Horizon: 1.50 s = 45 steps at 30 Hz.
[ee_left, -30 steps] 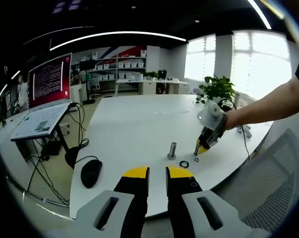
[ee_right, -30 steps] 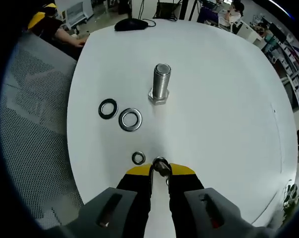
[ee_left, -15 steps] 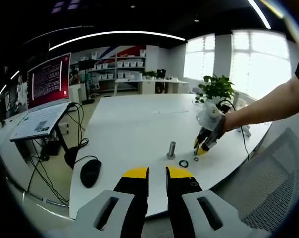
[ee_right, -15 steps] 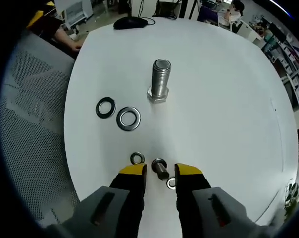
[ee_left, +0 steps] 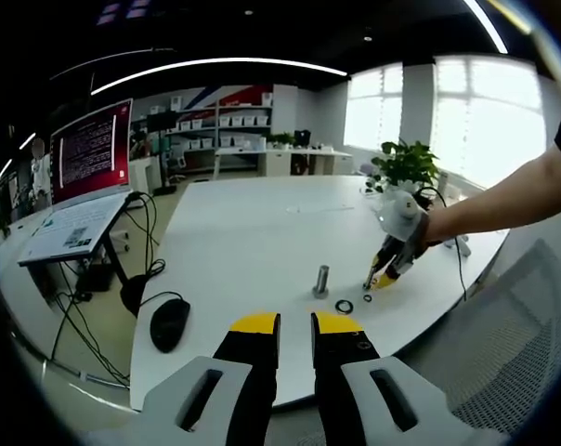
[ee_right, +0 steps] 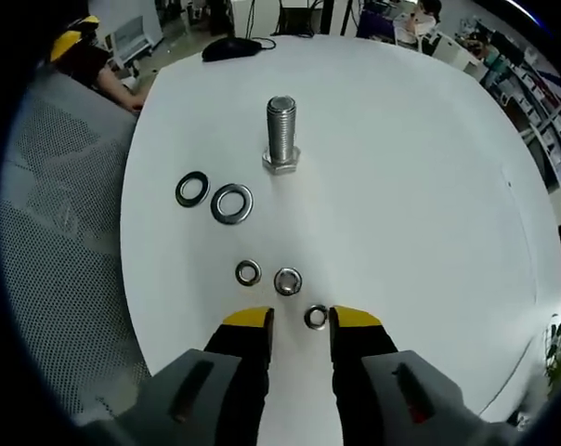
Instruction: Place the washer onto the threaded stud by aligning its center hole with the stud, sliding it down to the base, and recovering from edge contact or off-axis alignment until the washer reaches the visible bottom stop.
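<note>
In the right gripper view the threaded stud point(ee_right: 280, 135) stands upright on its hex base on the white table point(ee_right: 420, 186). My right gripper point(ee_right: 301, 321) is open and low over the table, with a small washer point(ee_right: 316, 318) lying flat between its tips. Two more small washers point(ee_right: 287, 281) point(ee_right: 248, 272) lie just ahead. A larger silver washer point(ee_right: 231, 203) and a dark washer point(ee_right: 192, 189) rest left of the stud. In the left gripper view my left gripper point(ee_left: 295, 327) is held back off the table, jaws close together and empty. There the right gripper point(ee_left: 378, 279) hovers just right of the stud point(ee_left: 323, 281).
A black mouse point(ee_left: 171, 322) lies at the table's near left corner, with a laptop point(ee_left: 76, 223) and a red-lit monitor point(ee_left: 93, 153) beyond. A potted plant point(ee_left: 406, 167) stands at the far right. A mesh chair point(ee_right: 58, 186) borders the table edge.
My right gripper opened and let go of the small washer, then drew back a little. The washer now lies flat on the table. The left gripper has stayed put.
</note>
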Motion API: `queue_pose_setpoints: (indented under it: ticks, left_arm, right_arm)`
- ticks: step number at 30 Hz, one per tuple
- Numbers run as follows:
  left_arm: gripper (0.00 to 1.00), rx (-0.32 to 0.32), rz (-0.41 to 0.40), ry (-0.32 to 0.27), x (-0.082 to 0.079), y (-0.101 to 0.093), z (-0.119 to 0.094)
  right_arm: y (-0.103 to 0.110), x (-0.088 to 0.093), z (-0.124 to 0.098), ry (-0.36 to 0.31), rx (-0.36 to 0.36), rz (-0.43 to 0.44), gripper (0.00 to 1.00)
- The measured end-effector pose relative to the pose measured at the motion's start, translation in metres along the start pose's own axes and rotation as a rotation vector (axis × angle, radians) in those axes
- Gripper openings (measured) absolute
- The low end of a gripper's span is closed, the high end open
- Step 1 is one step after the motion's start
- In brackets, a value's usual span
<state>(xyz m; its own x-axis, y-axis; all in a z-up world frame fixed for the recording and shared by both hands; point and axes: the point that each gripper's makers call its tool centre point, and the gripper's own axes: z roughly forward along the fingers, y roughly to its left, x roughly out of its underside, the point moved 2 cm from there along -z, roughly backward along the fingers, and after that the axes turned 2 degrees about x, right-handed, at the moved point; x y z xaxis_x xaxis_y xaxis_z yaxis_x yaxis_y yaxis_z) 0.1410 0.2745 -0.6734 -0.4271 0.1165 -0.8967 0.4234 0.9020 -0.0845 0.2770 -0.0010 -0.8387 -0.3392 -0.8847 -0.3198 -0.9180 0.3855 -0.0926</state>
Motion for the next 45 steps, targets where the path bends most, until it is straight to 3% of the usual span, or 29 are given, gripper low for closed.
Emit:
queue_pose_setpoints:
  ticks: [7,13,17,45]
  left_arm:
    - [0.11,-0.002,-0.001,-0.002,-0.0002,0.0001,-0.0003]
    - [0.11,-0.005,-0.002,-0.002,-0.0002,0.0003,-0.0004]
    - [0.11,-0.006,-0.002,-0.002,-0.0001,0.0004,-0.0006]
    - [0.11,-0.011,-0.003,-0.006,-0.0005,0.0012,-0.0007]
  right_arm:
    - [-0.0046,0.0019,0.0037,0.002,-0.017,0.014,0.25]
    - [-0.0081,0.0061,0.0100,0.049,-0.022,0.008,0.24]
    - [-0.0062,0.0042,0.0095,0.047,-0.043,0.026,0.19]
    - [-0.0054,0.0053,0.0083,0.053,0.001,-0.019,0.13]
